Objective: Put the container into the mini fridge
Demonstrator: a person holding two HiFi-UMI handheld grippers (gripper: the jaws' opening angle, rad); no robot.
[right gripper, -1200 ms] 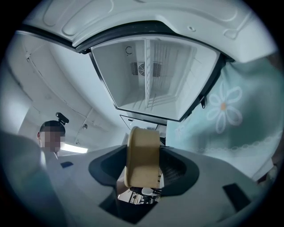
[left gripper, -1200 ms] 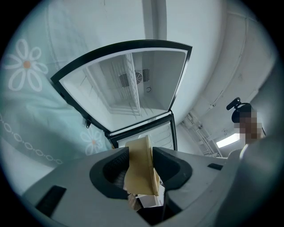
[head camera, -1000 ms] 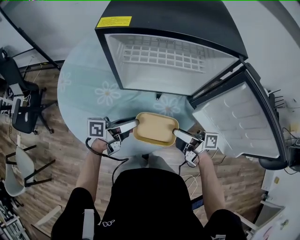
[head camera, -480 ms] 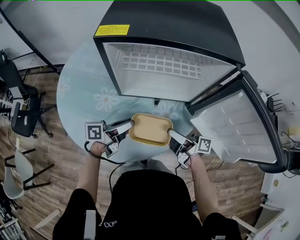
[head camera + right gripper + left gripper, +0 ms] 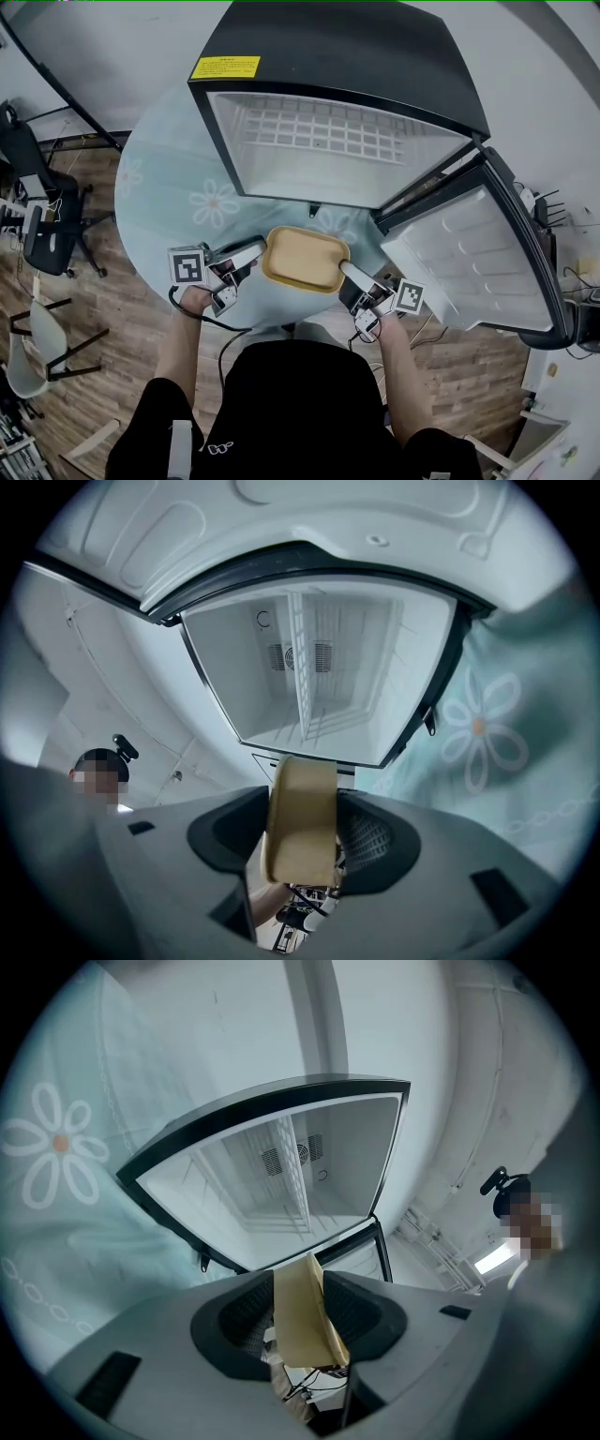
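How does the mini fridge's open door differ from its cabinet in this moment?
The cabinet has a white wire shelf; the door has a moulded white liner without wire. The cabinet's opening faces the container; the door stands swung wide at the right of the head view. The cabinet's top bears a yellow label; none shows on the door. Both have black edges and white insides.

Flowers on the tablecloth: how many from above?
3 flowers: one left of the mini fridge, one at the table's left edge, one before the fridge; more may hide underneath.
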